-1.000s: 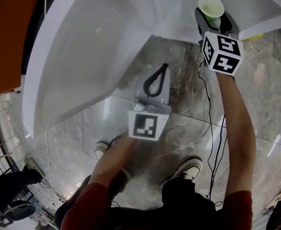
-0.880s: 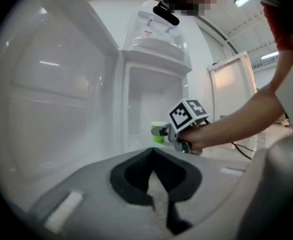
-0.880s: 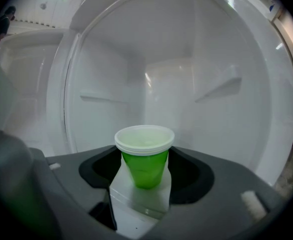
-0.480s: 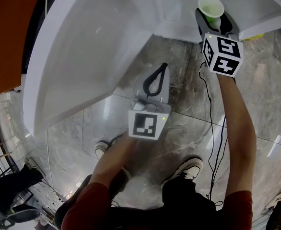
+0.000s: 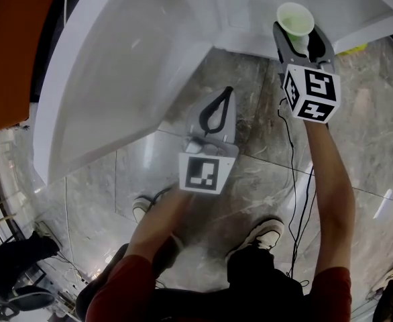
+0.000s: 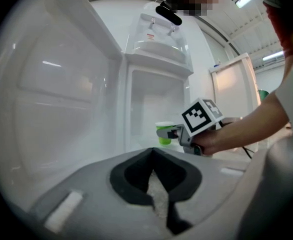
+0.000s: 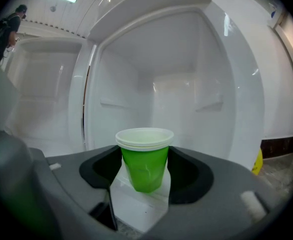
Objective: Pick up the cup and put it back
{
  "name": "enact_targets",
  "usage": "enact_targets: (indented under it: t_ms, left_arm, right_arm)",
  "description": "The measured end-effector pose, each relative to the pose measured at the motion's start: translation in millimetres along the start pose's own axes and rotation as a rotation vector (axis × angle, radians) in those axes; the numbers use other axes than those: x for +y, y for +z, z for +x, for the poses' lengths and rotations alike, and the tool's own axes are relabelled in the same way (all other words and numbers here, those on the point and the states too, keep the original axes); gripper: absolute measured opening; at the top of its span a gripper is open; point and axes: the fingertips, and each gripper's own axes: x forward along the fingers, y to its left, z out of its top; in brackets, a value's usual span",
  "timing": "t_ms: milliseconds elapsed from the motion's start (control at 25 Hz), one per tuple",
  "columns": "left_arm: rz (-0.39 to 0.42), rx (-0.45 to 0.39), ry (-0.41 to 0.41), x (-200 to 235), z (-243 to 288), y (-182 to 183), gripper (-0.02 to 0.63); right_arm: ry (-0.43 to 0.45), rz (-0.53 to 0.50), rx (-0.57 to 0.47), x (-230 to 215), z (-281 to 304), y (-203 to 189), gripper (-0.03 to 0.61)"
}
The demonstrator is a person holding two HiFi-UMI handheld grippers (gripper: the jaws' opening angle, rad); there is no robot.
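A green cup [image 5: 295,20] with a white rim sits between the jaws of my right gripper [image 5: 297,29], which is shut on it at the open front of the white fridge [image 5: 250,9]. In the right gripper view the cup [image 7: 145,160] stands upright between the dark pads, its base off the fridge floor, gripper [image 7: 144,170] facing the bare compartment. My left gripper [image 5: 227,92] hangs over the stone floor beside the fridge door, jaws shut and holding nothing. From the left gripper view [image 6: 153,151] the cup [image 6: 163,133] shows ahead in the right gripper.
The fridge door [image 5: 116,79] stands swung open at the left. A yellow object [image 5: 354,50] lies at the fridge's right foot. A black cable [image 5: 295,180] trails across the marble floor by the person's shoes [image 5: 263,233].
My right gripper has drawn back a little from the fridge toward the person, with the cup in it. The left gripper has stayed where it was.
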Motion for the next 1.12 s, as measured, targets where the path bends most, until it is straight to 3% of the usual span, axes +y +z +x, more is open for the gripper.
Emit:
enact_targets:
  t_ms: [240,400,1120]
  left_arm:
    - [0.000,-0.006,0.002,-0.6,-4.6,2.6,0.000]
    - [-0.004,-0.003,-0.001,-2.1,-7.9,2.5,0.000]
    - [-0.022,0.004,0.006,-7.6,-26.8,5.4,0.000]
  right_arm:
    - [0.007,0.007,-0.008,5.2,-29.3,-4.9,0.285]
    - [0.007,-0.058,-0.017,12.5,-52.6,-6.4,0.285]
    - [0.005,0.035,0.012,36.4,-161.5,-38.9,0.285]
